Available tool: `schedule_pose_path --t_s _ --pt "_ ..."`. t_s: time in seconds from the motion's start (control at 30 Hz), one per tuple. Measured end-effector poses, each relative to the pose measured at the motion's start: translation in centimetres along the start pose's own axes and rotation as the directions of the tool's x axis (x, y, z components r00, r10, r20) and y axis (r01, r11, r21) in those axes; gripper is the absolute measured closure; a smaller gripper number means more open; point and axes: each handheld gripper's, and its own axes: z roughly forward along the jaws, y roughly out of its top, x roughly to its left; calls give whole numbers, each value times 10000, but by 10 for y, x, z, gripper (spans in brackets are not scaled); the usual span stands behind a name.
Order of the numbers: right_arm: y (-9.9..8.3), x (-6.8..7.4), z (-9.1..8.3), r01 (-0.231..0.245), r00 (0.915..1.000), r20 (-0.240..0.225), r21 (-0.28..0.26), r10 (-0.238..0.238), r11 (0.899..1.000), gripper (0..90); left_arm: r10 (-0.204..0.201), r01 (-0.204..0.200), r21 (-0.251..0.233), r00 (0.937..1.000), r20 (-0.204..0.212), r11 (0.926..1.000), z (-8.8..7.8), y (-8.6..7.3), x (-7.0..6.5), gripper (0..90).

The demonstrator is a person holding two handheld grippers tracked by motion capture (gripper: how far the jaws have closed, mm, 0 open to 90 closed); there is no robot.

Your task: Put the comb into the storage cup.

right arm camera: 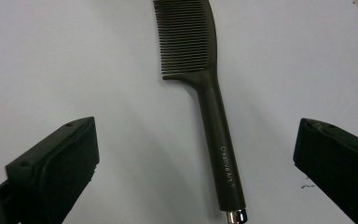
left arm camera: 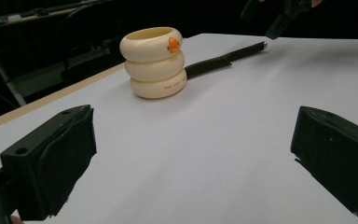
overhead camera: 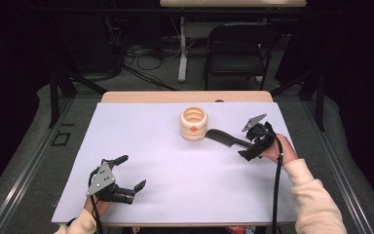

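Comb: the black comb [overhead camera: 226,138] lies flat on the white table [overhead camera: 175,190], on the right side, free of both grippers.
Long way: its handle end points toward the right gripper [overhead camera: 253,146]; its teeth end points toward the cream holder [overhead camera: 194,124].
Teeth end: it sits just beside the holder's foot; the pictures cannot tell if they touch.
Right gripper: its jaws stand wide apart with nothing in them. In the right gripper view the handle [right arm camera: 219,140] lies between them, a bit to the right side, with its silver tip closest.
Left gripper: the left gripper [overhead camera: 126,187] rests low on the near left, jaws wide apart and holding nothing, well apart from the comb.
Closer hand: the right one, by far.
Room: bare table lies on both sides of the handle, so the jaws could likely come down around it. The right table edge is near.
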Motion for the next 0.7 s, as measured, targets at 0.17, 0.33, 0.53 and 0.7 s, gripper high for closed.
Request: schedule_pose_path --t_s 0.17,0.33,0.53,0.7 --pt "3 -2 3 174 9998 -35 375 -172 9991 0 6 -6 -8 10000 19 10000 0 0 0 1" --pt "5 -3 8 309 9995 -109 540 -304 9981 0 8 -8 36 10000 26 10000 1 0 0 1" --pt "9 -7 10 274 9994 -224 888 -255 9957 0 -16 16 -22 10000 20 10000 0 0 0 1" --pt "16 -14 10 378 9992 -191 1144 -358 9927 1 -22 22 -71 10000 41 10000 1 0 0 1"
